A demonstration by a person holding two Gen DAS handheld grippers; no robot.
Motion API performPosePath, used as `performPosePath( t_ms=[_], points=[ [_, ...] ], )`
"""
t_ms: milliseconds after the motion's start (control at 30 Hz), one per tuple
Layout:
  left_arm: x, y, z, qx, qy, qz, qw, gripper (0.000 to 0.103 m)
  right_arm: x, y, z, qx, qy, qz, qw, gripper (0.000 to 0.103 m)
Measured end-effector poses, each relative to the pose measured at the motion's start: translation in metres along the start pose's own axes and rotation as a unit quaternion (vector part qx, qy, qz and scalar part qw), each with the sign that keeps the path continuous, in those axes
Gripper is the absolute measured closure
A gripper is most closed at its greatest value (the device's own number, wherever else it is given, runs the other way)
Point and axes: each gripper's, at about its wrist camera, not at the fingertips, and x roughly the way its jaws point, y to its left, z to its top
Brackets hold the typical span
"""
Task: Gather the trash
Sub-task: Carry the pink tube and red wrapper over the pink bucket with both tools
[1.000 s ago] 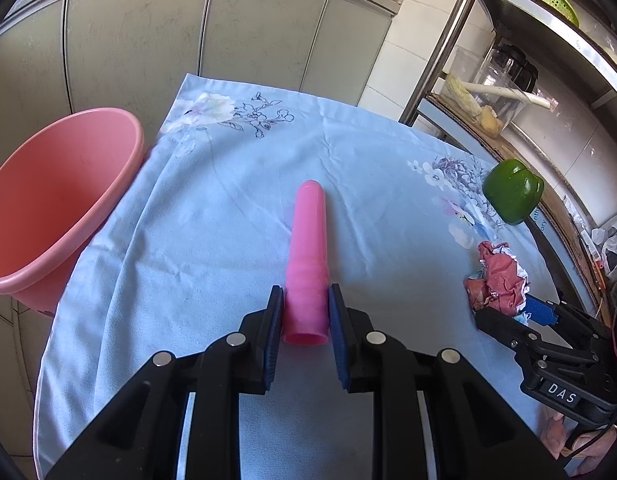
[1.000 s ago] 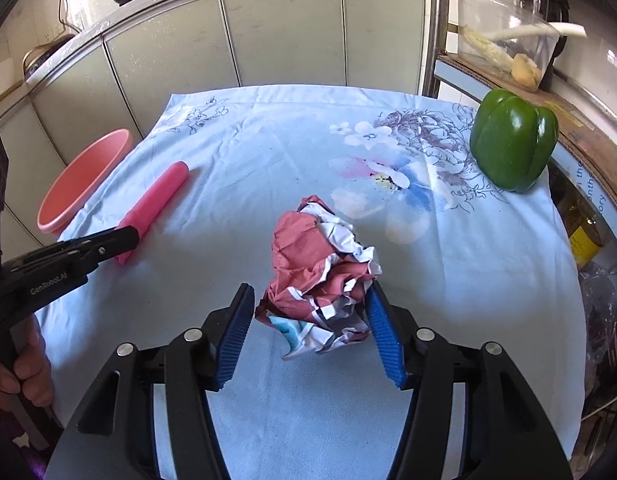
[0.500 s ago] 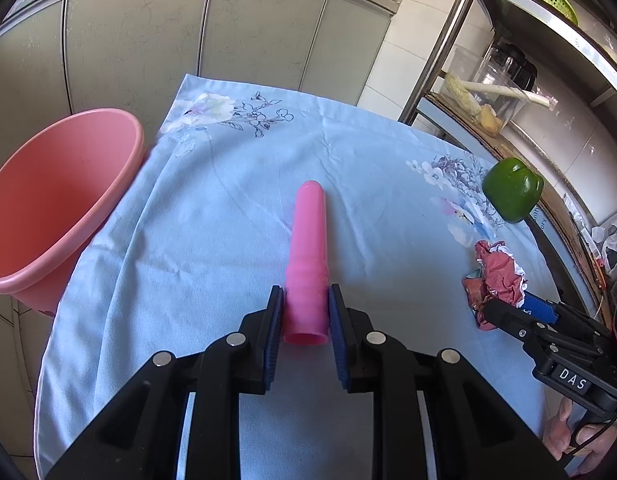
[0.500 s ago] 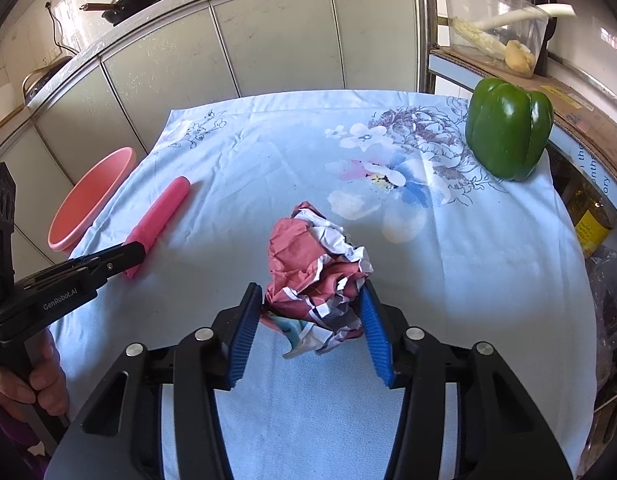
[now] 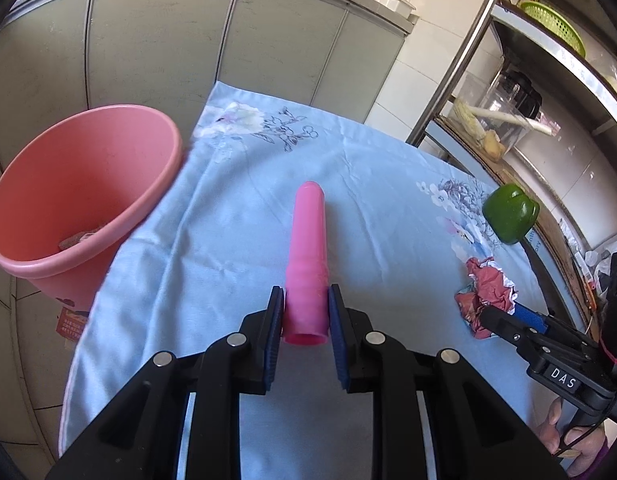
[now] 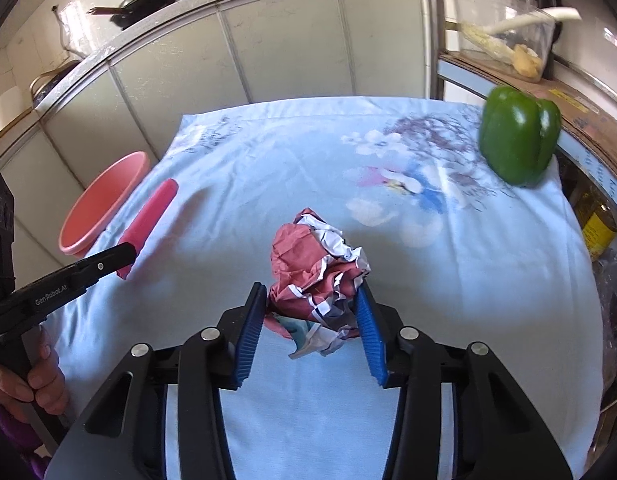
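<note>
"DAS" on right gripper [image 5: 504, 314], "GenRobot.AI" on left gripper [image 6: 126, 254]

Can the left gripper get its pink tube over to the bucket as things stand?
Probably yes. The left gripper has its jaws closed on the pink tube, and the pink bucket sits open at the cloth's left edge with only bare tablecloth between.

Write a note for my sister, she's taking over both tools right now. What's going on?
Left tool: shut on the pink tube, which points up the cloth.
Right tool: shut on the paper wad.
Bin: beside the table's left edge, something small already inside.
Pepper: far right corner, probably not trash.
Done: both pieces gripped.
Left: carry each to the bin and drop it.
</note>
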Motion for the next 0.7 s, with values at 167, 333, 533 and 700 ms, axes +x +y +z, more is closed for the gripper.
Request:
performPosePath(
  t_ms=[167, 333, 533, 700],
  points=[
    [-0.020, 0.011, 0.002, 0.000, -0.023, 0.009, 0.9997, 0.082, 0.001, 0.029, 0.013, -0.032, -0.006, 0.020, 0.999, 0.057],
    [-0.044, 0.031, 0.009, -0.013, -0.051, 0.026, 0.9983, 0.082, 0.007, 0.062, 0.031, -0.058, -0.006, 0.054, 0.997, 0.057],
    [-0.070, 0.065, 0.019, -0.042, -0.078, 0.055, 0.9946, 0.082, 0.015, 0.109, 0.051, -0.092, -0.010, 0.092, 0.991, 0.057],
    [-0.080, 0.095, 0.025, -0.067, -0.088, 0.075, 0.9911, 0.082, 0.020, 0.149, 0.065, -0.122, -0.014, 0.115, 0.986, 0.057]
  ],
)
